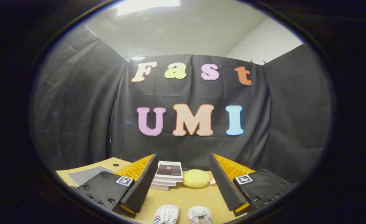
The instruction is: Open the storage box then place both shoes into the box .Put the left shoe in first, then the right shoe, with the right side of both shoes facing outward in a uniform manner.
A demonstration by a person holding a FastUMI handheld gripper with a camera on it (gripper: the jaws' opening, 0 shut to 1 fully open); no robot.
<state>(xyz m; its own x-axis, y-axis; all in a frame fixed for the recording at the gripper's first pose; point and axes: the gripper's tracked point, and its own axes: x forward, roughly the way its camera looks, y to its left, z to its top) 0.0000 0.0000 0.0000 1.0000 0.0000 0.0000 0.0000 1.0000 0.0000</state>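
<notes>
Between the spread fingers of the gripper (183, 183), which stand wide apart and grip nothing, 2 white shoes (183, 214) with red and blue stripes lie side by side on the wooden table (189, 197), close to the near edge. Farther off, a stack of books (167, 175) sits beside a round yellow cushion (196, 178). At far left lies a grey sheet (83, 175). I cannot make out a storage box.
</notes>
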